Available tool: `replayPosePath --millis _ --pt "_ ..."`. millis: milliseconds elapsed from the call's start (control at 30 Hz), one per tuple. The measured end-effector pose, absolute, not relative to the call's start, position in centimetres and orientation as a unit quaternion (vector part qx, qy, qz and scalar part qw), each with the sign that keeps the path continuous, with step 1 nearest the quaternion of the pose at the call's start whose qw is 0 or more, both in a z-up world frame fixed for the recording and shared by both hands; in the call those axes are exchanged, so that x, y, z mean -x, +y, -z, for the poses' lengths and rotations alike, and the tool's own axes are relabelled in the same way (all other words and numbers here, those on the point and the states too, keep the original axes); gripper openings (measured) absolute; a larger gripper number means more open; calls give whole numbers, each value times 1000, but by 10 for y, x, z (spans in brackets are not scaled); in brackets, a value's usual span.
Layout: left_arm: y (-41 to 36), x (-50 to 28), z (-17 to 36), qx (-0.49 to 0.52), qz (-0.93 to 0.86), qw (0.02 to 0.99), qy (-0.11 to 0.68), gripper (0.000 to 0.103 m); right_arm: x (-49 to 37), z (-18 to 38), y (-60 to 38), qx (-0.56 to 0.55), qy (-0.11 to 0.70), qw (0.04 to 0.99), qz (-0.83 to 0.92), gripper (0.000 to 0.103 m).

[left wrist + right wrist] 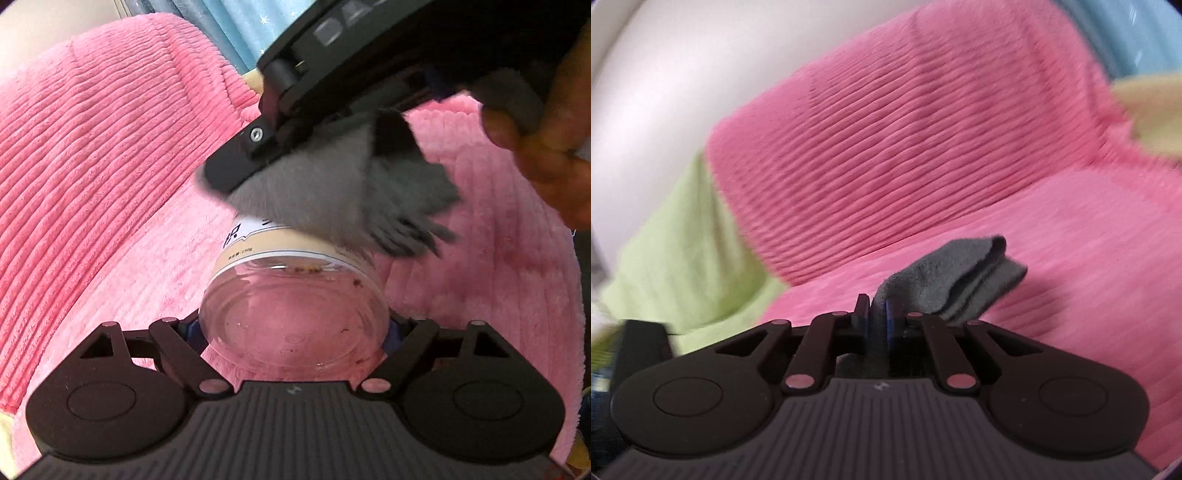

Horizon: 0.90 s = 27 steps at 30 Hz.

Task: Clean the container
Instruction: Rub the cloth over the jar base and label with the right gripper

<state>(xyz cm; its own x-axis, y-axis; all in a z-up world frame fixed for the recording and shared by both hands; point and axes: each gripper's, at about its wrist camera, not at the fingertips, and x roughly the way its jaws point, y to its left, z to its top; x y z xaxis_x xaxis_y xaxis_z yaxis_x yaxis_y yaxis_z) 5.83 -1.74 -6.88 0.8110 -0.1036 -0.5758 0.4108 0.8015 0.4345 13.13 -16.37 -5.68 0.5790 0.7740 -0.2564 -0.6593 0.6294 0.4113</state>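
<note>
Your left gripper (295,328) clamps the clear container (293,295) by its base, above the pink blanket (110,184). Your right gripper (877,317) pinches the grey cloth (332,192) against the container's labelled side; rub firmly there, bracing the container steadily.

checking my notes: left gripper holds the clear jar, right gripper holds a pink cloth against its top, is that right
One detail is off: the cloth is grey, not pink; the pink is the blanket behind. The right wrist view shows the right gripper shut on it, and the left wrist view shows the left gripper holding the clear jar with the cloth on its top.
</note>
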Motion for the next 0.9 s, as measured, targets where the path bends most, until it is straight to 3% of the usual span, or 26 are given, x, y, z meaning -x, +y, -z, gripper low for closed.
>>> replayPosePath --millis 167,367,433,533,600,667,900 --pt "-20 -50 67 -271 142 911 276 85 -127 54 -166 -122 203 897 -374 6" --pt "11 -56 50 -43 196 919 338 86 -133 55 -181 -166 232 881 -378 6" --pt "7 -54 53 -71 194 920 334 86 -134 56 -185 -176 241 876 -379 6" --pt "-20 -39 61 -215 157 919 292 85 -129 51 -189 -172 247 870 -391 8" --pt "-20 -82 66 -290 147 908 265 85 -124 47 -190 -168 243 859 -418 8" --pt "-25 -76 70 -327 138 901 251 85 -115 43 -188 -161 238 840 -460 8" --pt "-23 -78 71 -308 141 904 263 85 -101 49 -160 -109 246 811 -520 6"
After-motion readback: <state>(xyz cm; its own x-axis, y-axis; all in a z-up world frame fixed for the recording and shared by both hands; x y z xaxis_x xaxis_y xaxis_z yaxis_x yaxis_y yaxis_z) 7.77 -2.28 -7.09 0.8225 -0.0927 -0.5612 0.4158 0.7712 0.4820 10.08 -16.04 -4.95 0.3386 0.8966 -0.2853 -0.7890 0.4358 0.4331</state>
